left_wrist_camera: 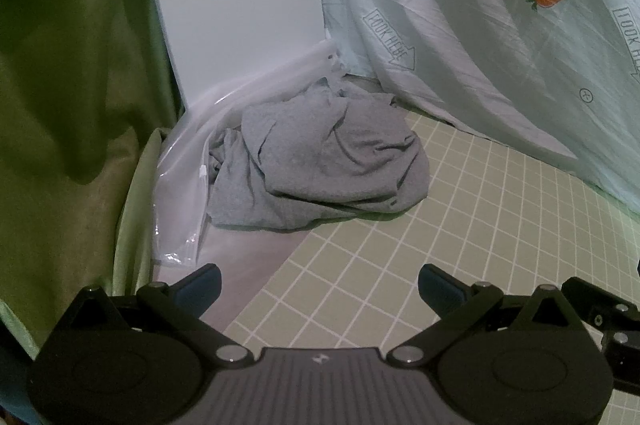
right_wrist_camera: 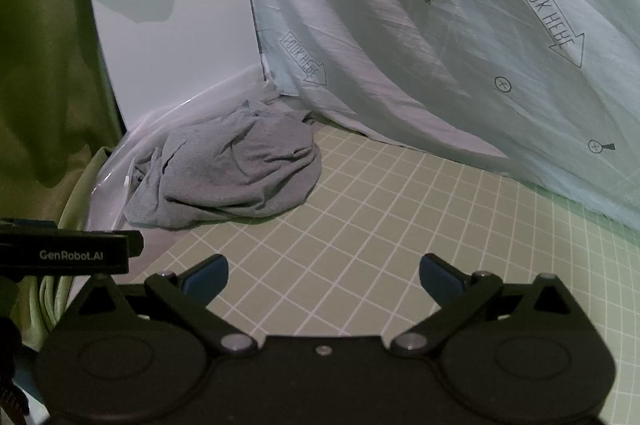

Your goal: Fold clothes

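Observation:
A crumpled grey garment [left_wrist_camera: 320, 165] lies in a heap at the back left of the green grid mat [left_wrist_camera: 460, 245], partly on a clear plastic bag [left_wrist_camera: 180, 193]. My left gripper [left_wrist_camera: 320, 287] hangs open in front of it, a little way short, with nothing between its fingers. The right wrist view shows the same grey garment [right_wrist_camera: 232, 173] farther off to the left on the grid mat [right_wrist_camera: 380, 225]. My right gripper [right_wrist_camera: 324, 275] is open and empty over bare mat. The side of the left gripper body [right_wrist_camera: 68, 253] shows at the left edge of that view.
A pale blue printed sheet [left_wrist_camera: 480, 25] hangs down behind the mat on the right, its hem close to the garment. A white panel [left_wrist_camera: 240, 5] stands behind the heap. Green cloth [left_wrist_camera: 60, 85] drapes along the left side.

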Motion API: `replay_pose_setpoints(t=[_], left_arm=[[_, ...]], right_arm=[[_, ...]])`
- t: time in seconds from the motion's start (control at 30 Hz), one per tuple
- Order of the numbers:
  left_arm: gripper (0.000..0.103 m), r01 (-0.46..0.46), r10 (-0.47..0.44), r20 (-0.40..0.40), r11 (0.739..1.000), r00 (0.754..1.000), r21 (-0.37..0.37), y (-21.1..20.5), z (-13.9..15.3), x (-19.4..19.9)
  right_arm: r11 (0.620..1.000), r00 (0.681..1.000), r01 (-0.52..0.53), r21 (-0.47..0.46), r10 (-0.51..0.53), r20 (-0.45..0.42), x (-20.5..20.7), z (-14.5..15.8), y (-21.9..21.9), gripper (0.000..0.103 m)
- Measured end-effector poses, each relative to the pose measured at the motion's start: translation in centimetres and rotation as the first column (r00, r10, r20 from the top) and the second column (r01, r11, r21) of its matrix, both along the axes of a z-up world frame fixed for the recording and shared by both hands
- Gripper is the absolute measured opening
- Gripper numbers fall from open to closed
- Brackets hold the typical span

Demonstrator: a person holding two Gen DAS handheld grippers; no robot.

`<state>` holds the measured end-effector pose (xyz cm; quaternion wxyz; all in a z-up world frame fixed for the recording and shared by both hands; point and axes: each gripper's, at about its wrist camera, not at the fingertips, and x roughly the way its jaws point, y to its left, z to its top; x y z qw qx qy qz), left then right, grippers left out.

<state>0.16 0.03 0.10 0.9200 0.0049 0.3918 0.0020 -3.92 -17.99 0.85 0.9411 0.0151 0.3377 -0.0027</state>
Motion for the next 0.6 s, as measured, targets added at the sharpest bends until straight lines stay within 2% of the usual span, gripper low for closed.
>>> replay_pose_setpoints(t=[0.6], left_arm=[[0.103,0.0,0.0,-0.008,1.0,1.0,0.0,0.29,0.08,0.36]], right_arm=[[1.0,1.0,0.003,0.004,-0.003,-0.005,0.05,0.41,-0.58,0.103]])
